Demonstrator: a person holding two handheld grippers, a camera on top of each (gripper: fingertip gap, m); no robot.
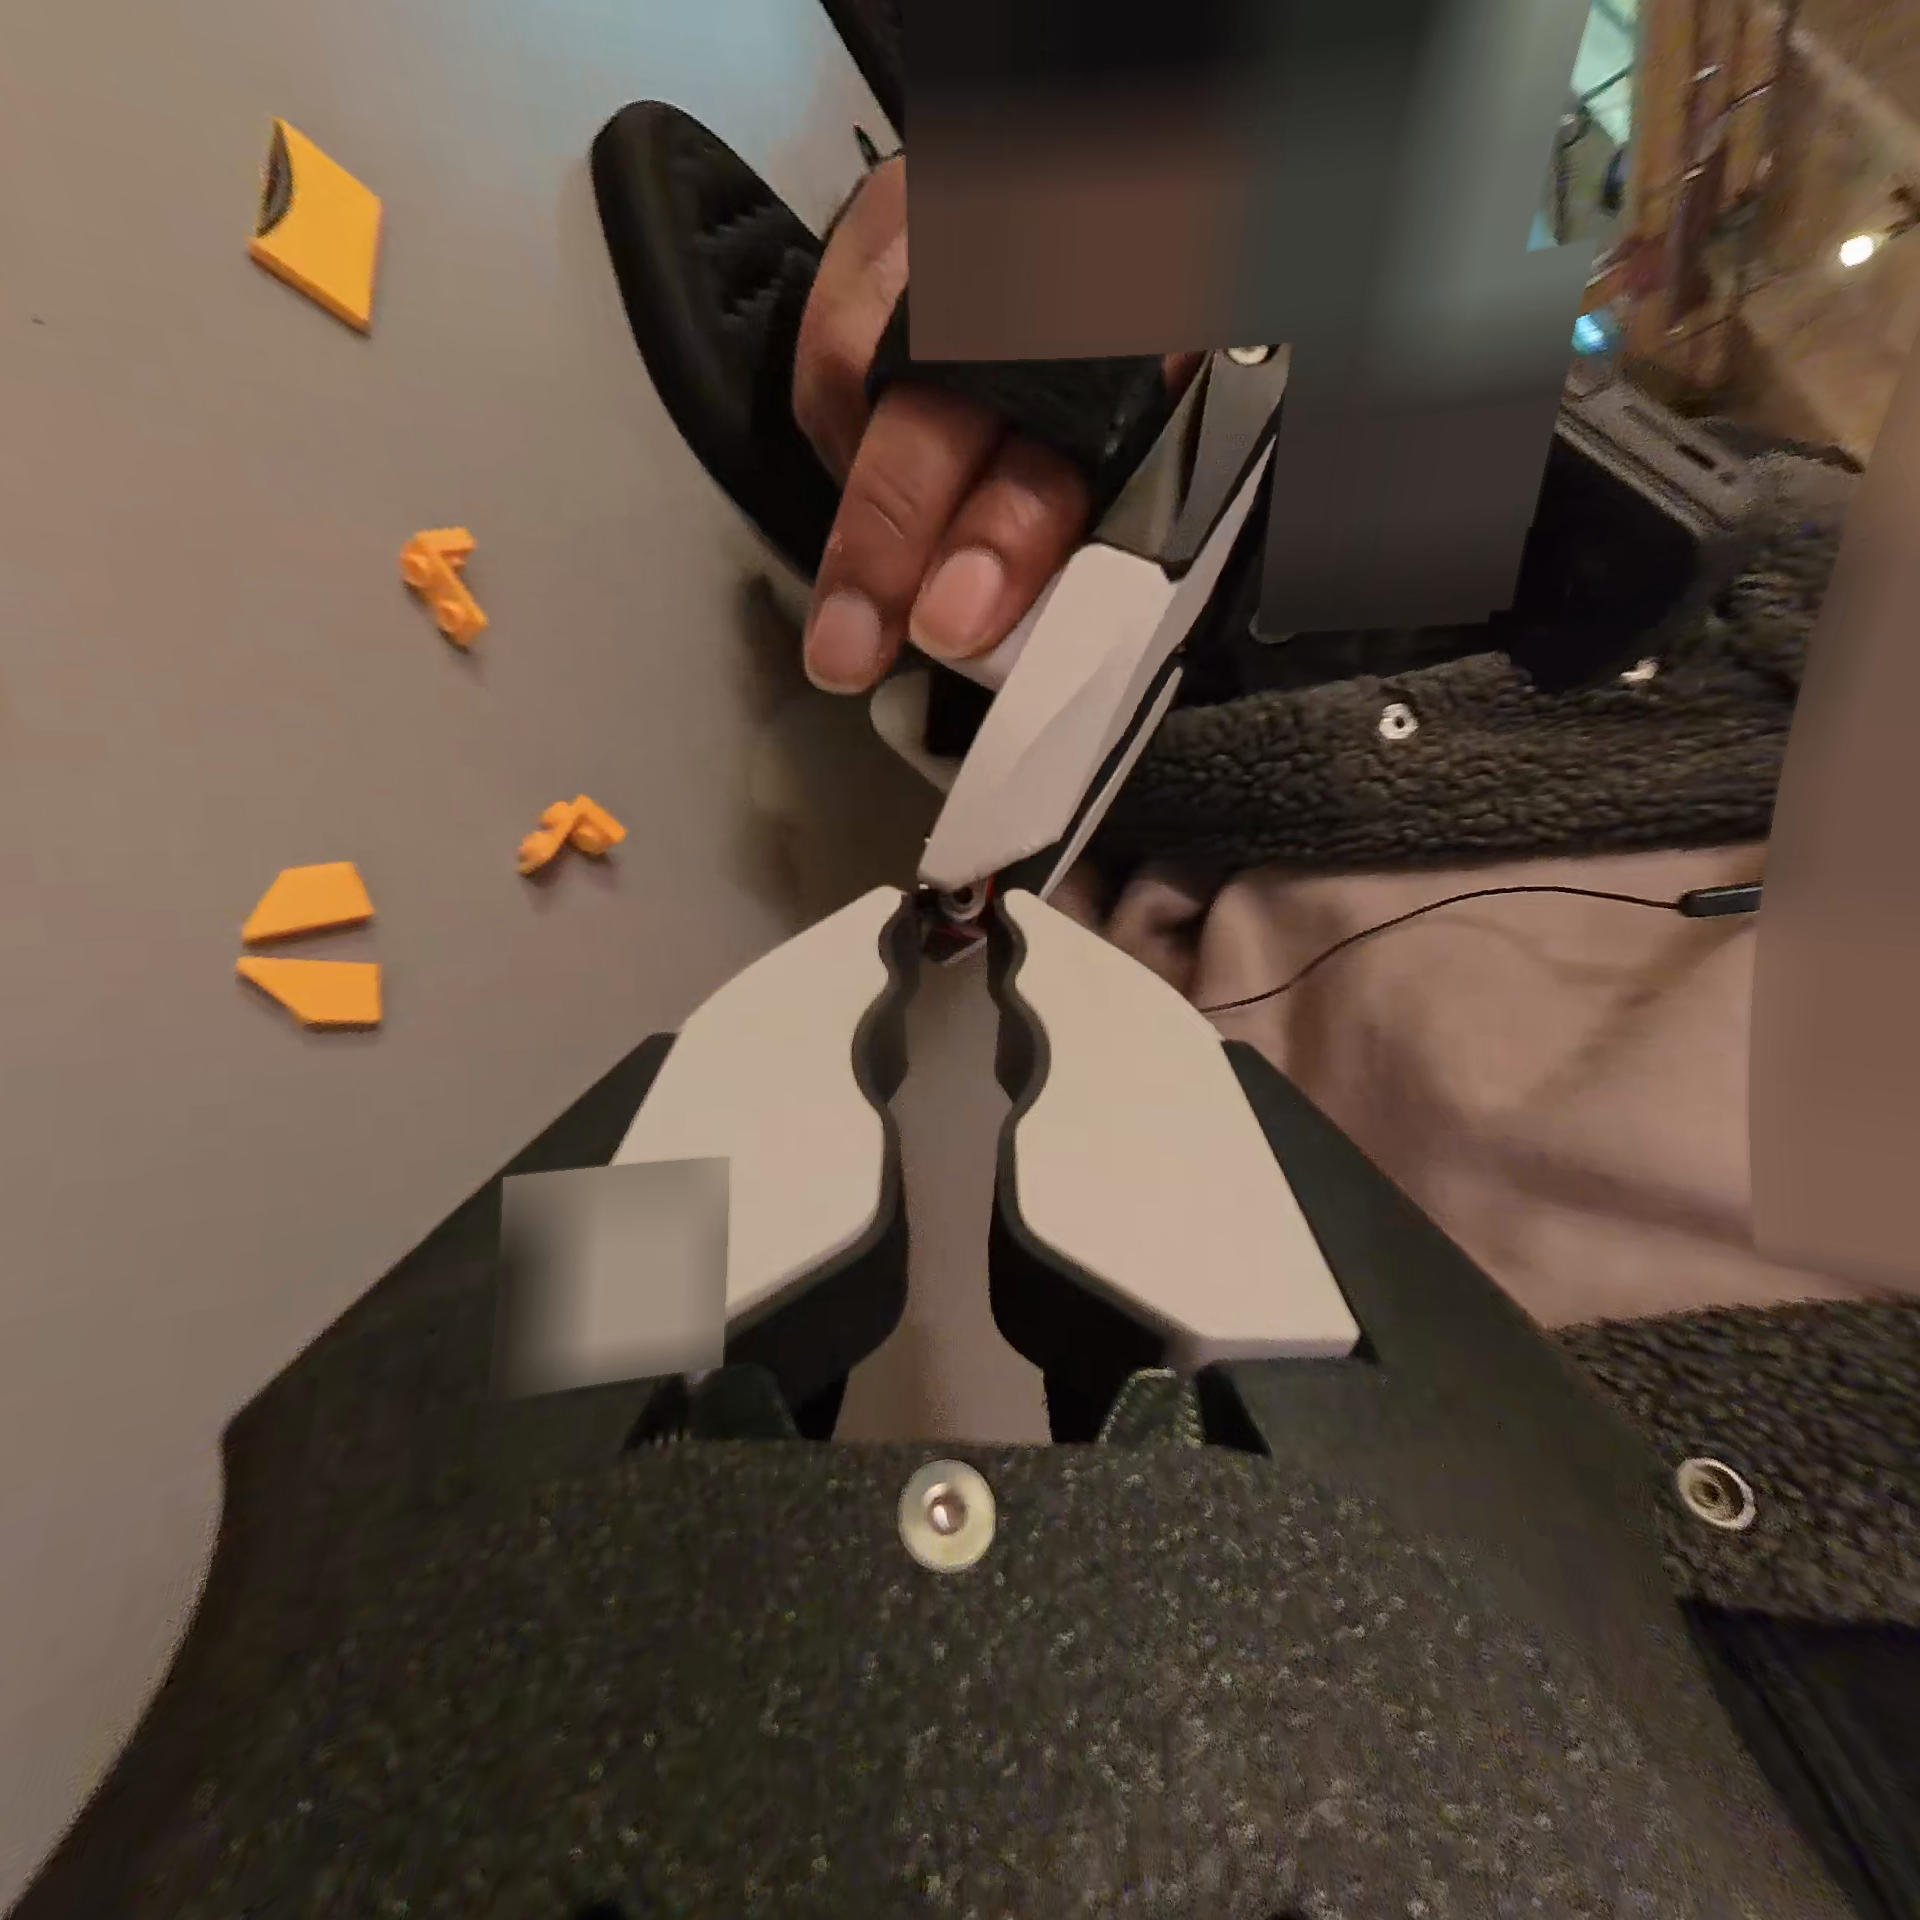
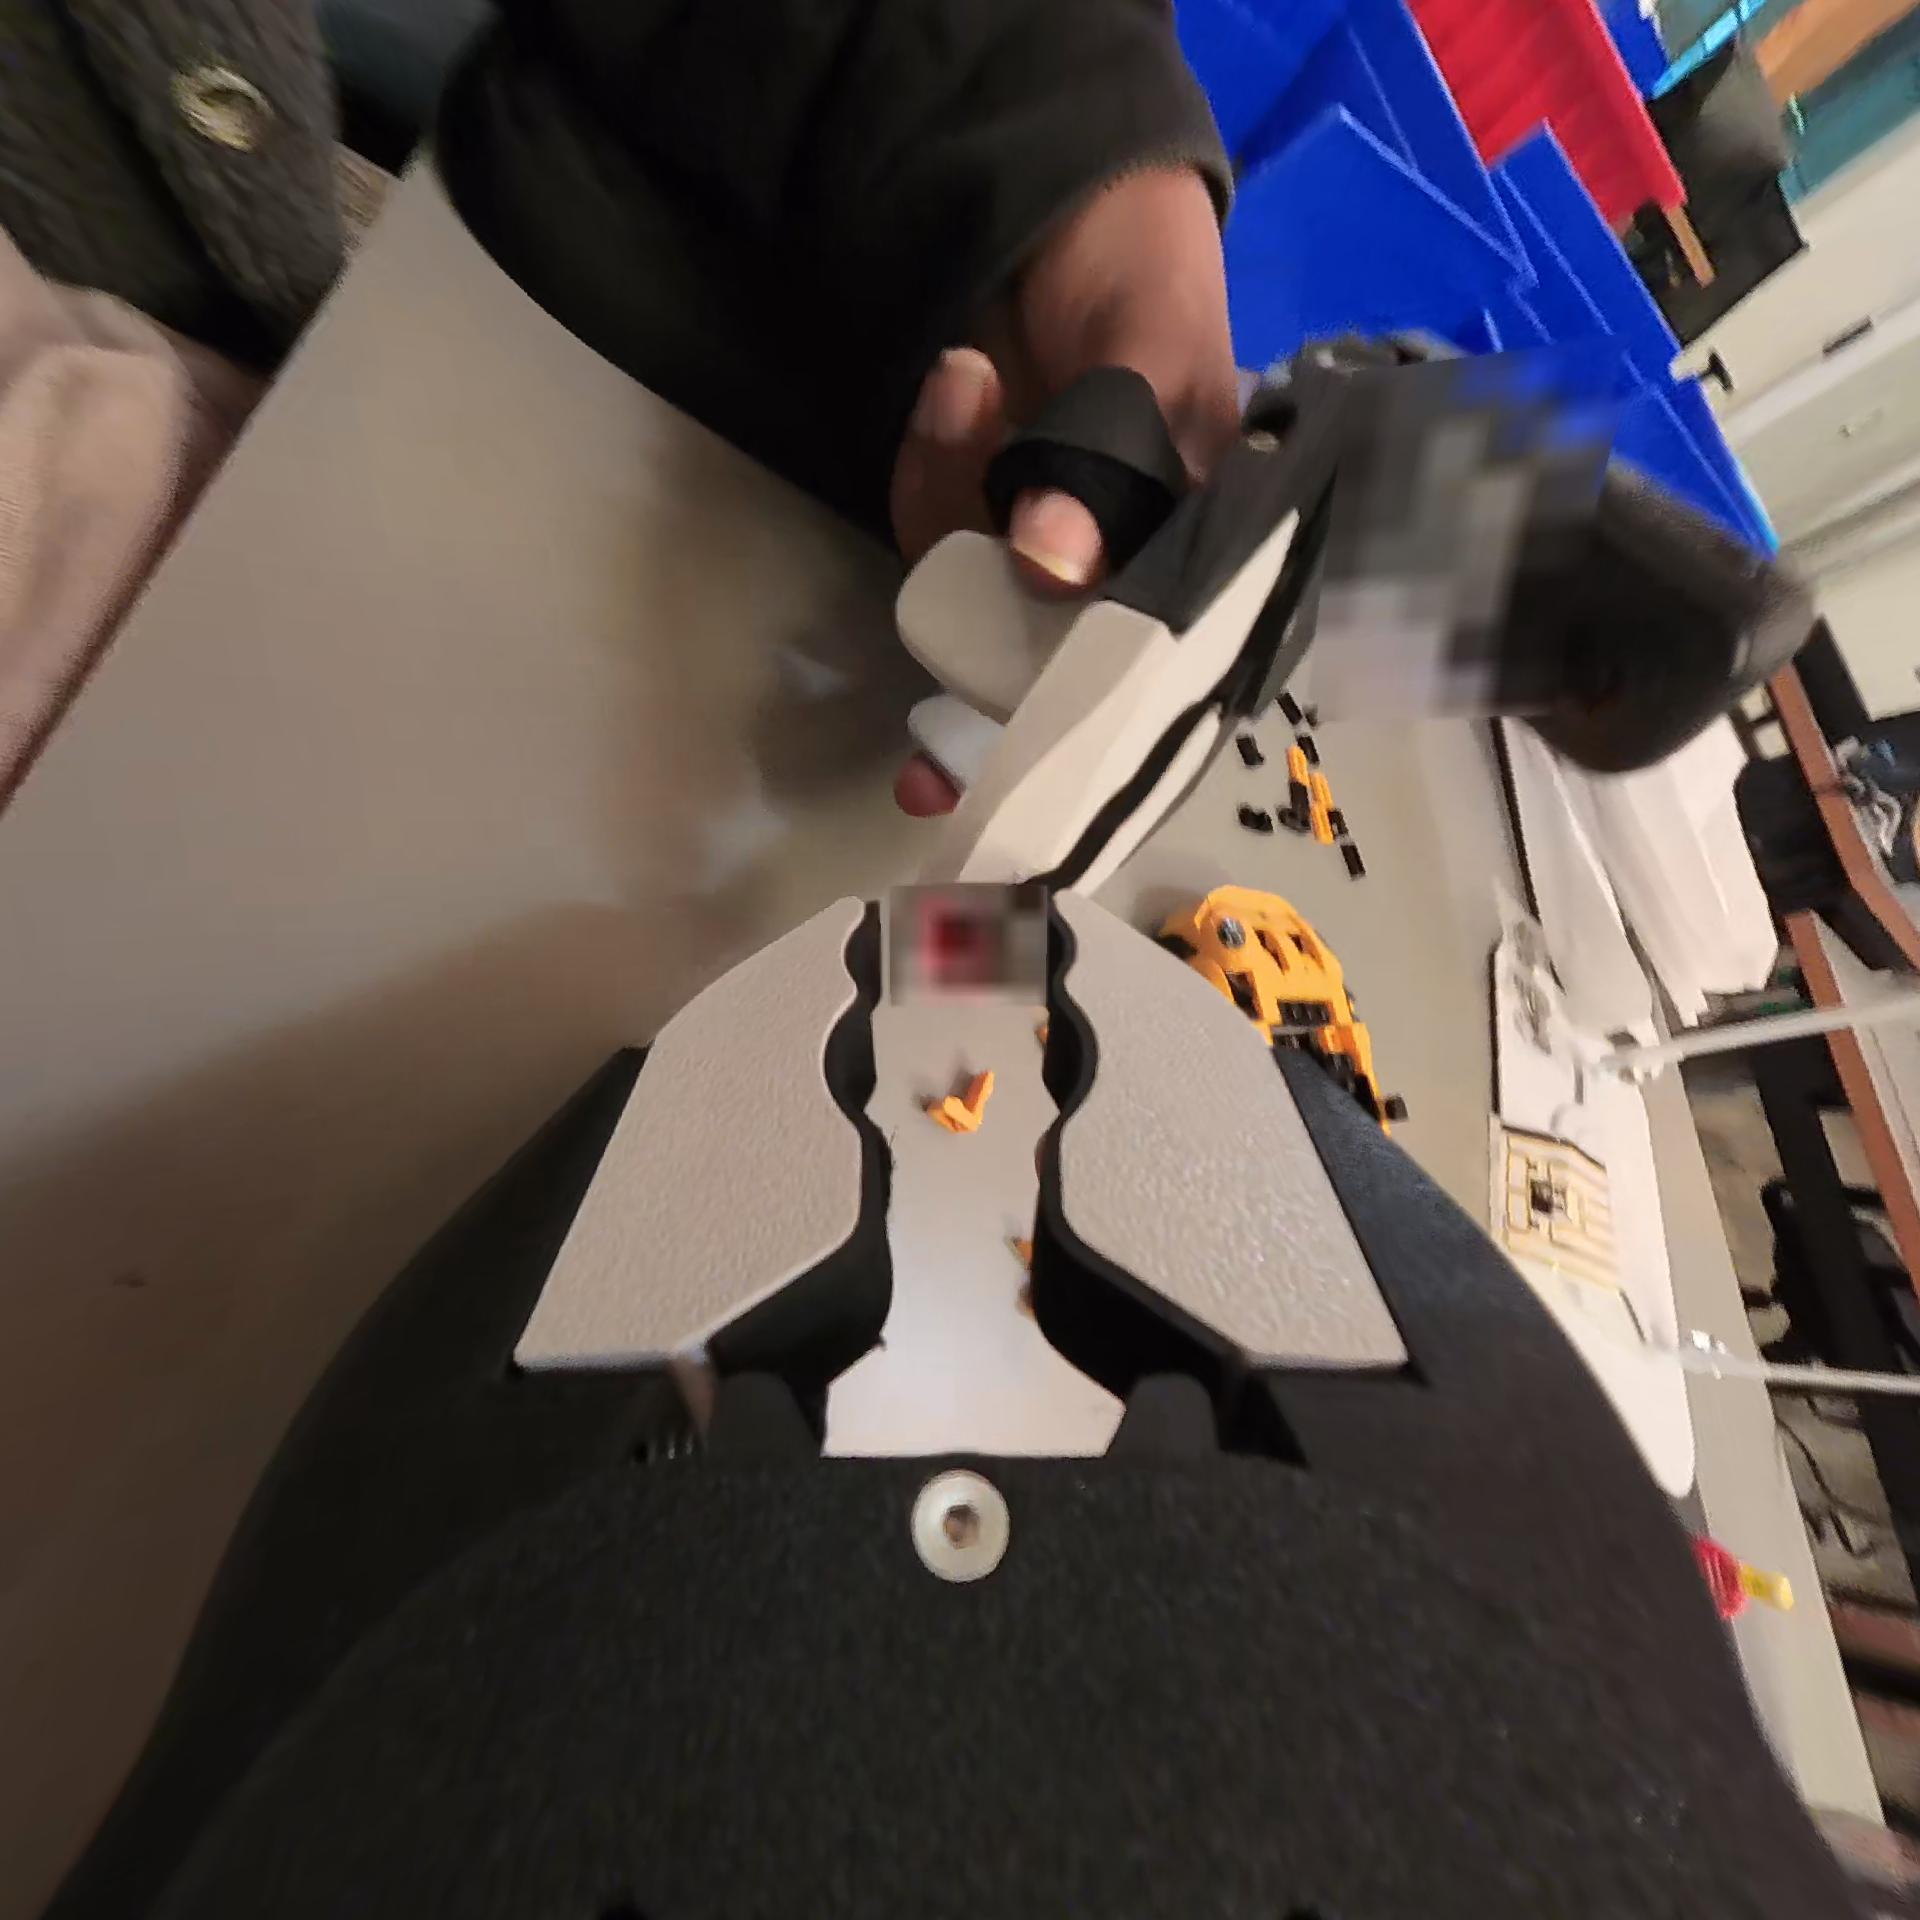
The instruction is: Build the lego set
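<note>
Left wrist view: the left gripper [image 1: 951, 920] has its fingertips clenched on a small dark piece with a red part [image 1: 954, 923], held above the grey table [image 1: 156, 623]. The right gripper [image 1: 971, 878] meets the same piece from above, tips touching it; whether its fingers squeeze it cannot be told here. Loose orange plates [image 1: 312, 223] and small orange brackets [image 1: 447, 582] lie on the table well to the left of both grippers.

Right wrist view: the right gripper [image 2: 966, 945] has its fingertips close around the piece, which is hidden under a mosaic patch. The left gripper [image 2: 1013, 868] reaches in from above right. The partly built orange car [image 2: 1262, 982] sits on the table just beyond the right finger.
</note>
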